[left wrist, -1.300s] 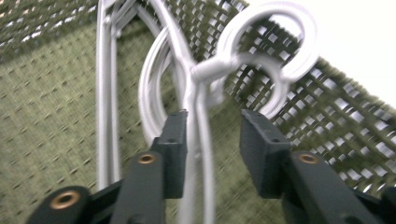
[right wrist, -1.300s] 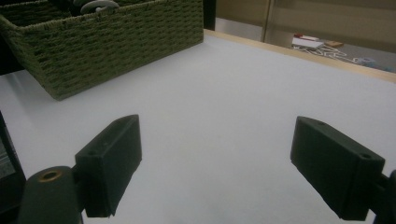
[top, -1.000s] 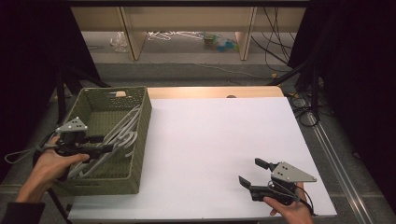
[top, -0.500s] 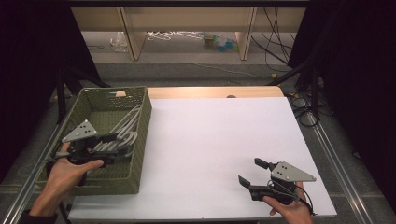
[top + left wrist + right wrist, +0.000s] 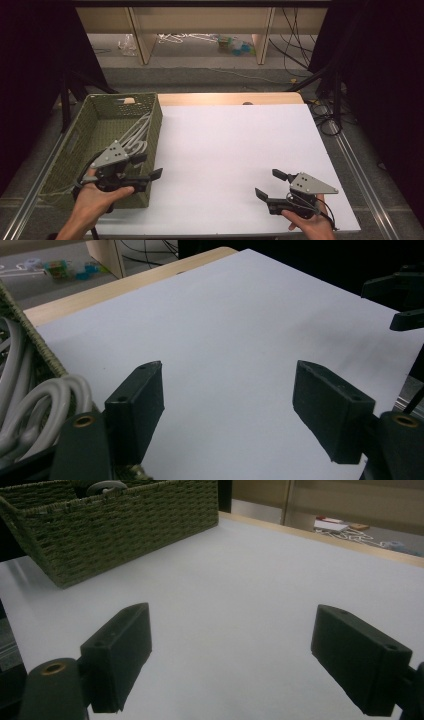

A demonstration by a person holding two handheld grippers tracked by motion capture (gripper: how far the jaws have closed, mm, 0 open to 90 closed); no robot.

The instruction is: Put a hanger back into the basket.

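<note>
On the white bench, at its left edge, a green woven basket with grey cables coiled inside. Over the basket's near right corner, the left gripper held in a hand, jaws spread wide and empty, pointing out across the bare bench. Near the front right corner, the right gripper, low over the bench in the other hand, jaws likewise apart with nothing between them, facing the basket.
</note>
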